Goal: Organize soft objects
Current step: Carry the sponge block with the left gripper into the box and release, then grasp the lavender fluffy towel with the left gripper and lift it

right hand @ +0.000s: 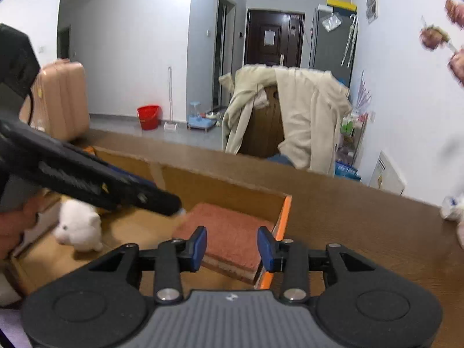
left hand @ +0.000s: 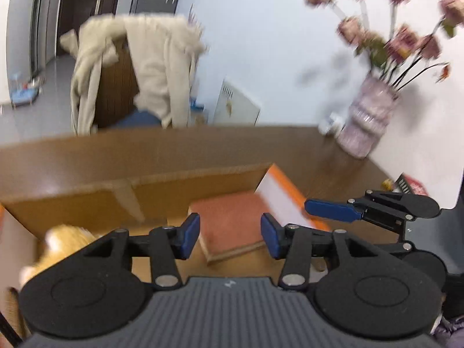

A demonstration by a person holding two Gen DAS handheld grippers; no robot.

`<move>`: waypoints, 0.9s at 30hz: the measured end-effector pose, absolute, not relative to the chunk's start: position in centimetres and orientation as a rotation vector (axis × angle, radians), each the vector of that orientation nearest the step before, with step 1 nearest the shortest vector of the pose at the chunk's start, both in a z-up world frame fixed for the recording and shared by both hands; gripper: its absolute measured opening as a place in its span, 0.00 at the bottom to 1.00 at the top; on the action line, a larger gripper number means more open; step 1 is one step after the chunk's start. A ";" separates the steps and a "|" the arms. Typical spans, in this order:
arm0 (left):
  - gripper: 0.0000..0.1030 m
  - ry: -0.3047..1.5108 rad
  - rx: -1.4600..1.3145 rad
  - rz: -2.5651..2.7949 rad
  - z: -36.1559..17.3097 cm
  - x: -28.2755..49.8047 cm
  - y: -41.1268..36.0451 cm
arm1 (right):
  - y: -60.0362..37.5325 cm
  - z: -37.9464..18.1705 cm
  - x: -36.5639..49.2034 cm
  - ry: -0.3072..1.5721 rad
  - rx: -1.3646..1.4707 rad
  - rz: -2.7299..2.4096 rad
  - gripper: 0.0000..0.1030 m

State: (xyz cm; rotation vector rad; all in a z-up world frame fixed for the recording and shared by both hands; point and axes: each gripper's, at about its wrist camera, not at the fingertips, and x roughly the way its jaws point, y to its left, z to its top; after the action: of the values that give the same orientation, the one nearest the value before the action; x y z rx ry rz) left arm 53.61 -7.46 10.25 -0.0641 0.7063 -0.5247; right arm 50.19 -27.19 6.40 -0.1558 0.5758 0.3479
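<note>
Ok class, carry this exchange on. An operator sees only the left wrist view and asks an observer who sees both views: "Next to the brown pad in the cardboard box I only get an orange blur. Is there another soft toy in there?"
Observer: Yes. A white plush toy sits on the bottom of the box, to the left of the brown pad.
Operator: What is on the floor past the table?
Observer: A red bucket stands by the far wall.
Operator: Anything further left?
Observer: A pink suitcase stands upright beyond the table.
</note>
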 end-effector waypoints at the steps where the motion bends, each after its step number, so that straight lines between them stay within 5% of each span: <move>1: 0.51 0.680 -0.054 -0.523 11.4 52.6 -7.2 | -27.4 7.4 49.3 0.554 -0.160 0.344 0.37; 15: 0.86 0.370 0.096 -0.547 22.0 31.2 -1.8 | -27.4 18.2 30.9 0.331 -0.245 0.378 0.57; 27: 0.96 0.298 0.033 -0.500 16.8 17.1 7.1 | -23.6 14.5 14.7 0.282 -0.181 0.357 0.71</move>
State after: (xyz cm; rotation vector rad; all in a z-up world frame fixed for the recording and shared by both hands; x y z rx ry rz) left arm 17.07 7.12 16.80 0.0326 0.2982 -0.5004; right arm 14.68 -23.58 14.48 -0.1815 0.2825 0.3566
